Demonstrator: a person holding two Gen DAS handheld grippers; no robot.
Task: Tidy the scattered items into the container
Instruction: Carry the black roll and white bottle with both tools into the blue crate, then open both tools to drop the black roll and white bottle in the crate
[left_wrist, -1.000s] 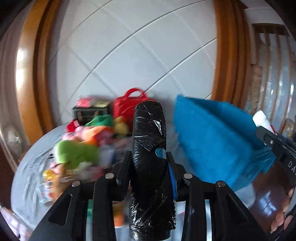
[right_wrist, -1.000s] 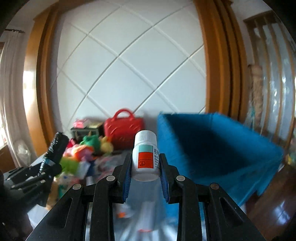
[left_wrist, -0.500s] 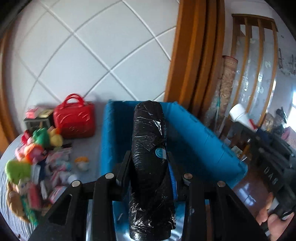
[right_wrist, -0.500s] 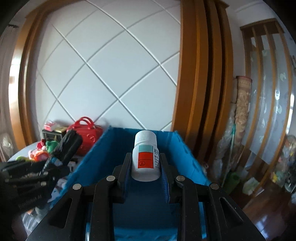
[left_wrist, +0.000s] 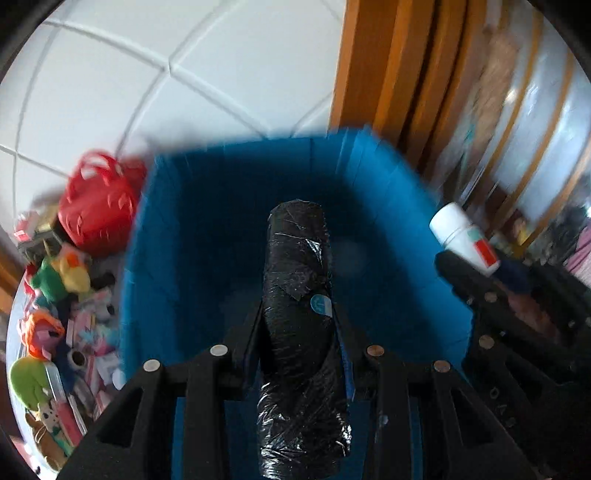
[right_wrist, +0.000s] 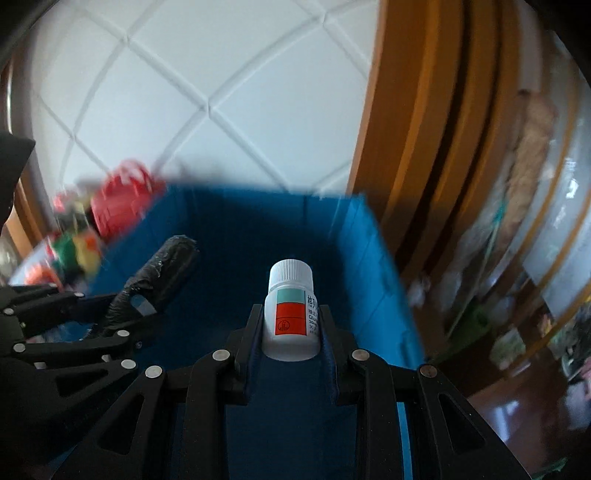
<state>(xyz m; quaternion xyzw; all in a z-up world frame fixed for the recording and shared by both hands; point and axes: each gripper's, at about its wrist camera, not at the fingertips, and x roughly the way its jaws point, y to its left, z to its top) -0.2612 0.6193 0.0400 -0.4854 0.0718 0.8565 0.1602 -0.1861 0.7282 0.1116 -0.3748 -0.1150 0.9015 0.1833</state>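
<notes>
The blue fabric container (left_wrist: 388, 229), a second ago off to the right of both claws, now fills the space directly ahead of and below them, so the carry looks all but over and only the drop remains. The left claw (left_wrist: 299, 332) stays clamped on a black plastic-wrapped roll (left_wrist: 299, 295) above the bin's interior; the right claw (right_wrist: 291, 332) grips a white pill bottle (right_wrist: 291, 314) over the same opening. The remaining toys (left_wrist: 62, 273) and red handbag (left_wrist: 96, 210) lie on the surface, left of the claws.
</notes>
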